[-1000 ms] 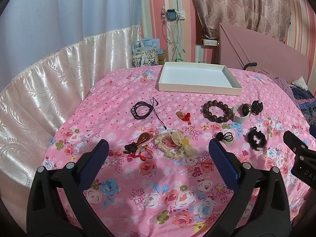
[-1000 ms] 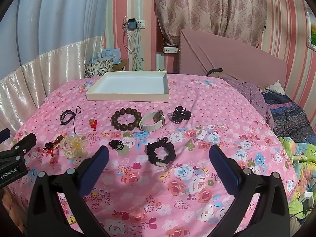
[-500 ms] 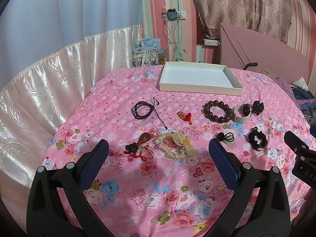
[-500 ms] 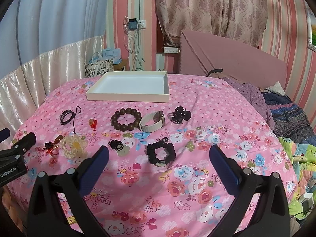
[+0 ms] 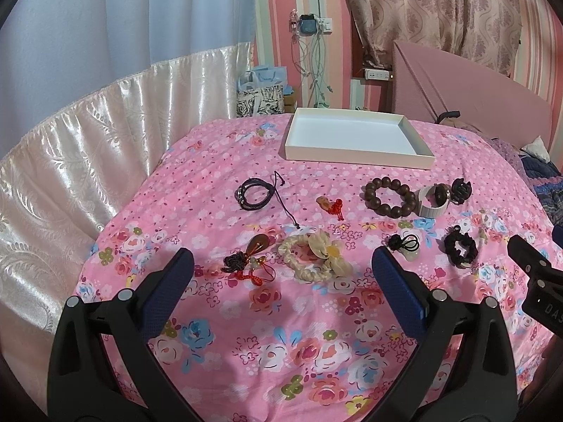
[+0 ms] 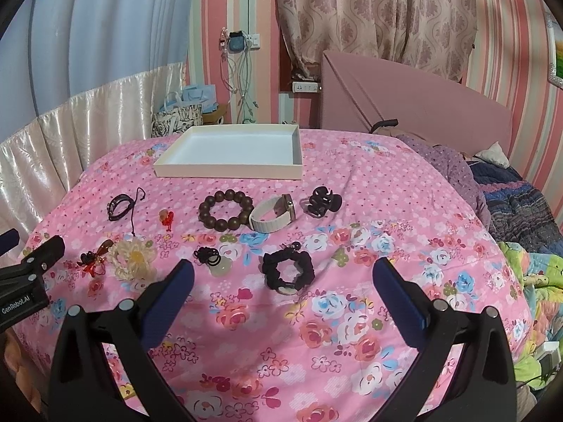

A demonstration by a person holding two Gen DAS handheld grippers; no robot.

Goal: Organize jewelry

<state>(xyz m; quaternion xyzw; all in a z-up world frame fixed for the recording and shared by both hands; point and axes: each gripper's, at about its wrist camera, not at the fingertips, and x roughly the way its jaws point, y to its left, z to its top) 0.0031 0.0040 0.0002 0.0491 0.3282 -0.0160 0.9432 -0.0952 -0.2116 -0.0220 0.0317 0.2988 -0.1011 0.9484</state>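
Jewelry lies spread on a pink floral bedspread point(image 5: 281, 334). A cream braided scrunchie point(image 5: 313, 255) and a brown pendant with red knot point(image 5: 251, 255) lie just ahead of my open, empty left gripper point(image 5: 281, 267). A black cord point(image 5: 255, 193), a small red charm point(image 5: 330, 205), a brown bead bracelet point(image 5: 388, 198) and a white band point(image 5: 432, 204) lie farther back. A black scrunchie point(image 6: 288, 270) lies just ahead of my open, empty right gripper point(image 6: 283, 274). A jade pendant with black loops point(image 6: 214, 260) and a black claw clip point(image 6: 322, 202) lie nearby. An empty white tray point(image 6: 228, 172) sits at the back.
A shiny cream bed skirt point(image 5: 88, 147) borders the left side. A pink headboard point(image 6: 415, 102) and rumpled blankets point(image 6: 520, 211) stand at the right. A patterned bag point(image 5: 260, 96) and hanging cables are behind the bed.
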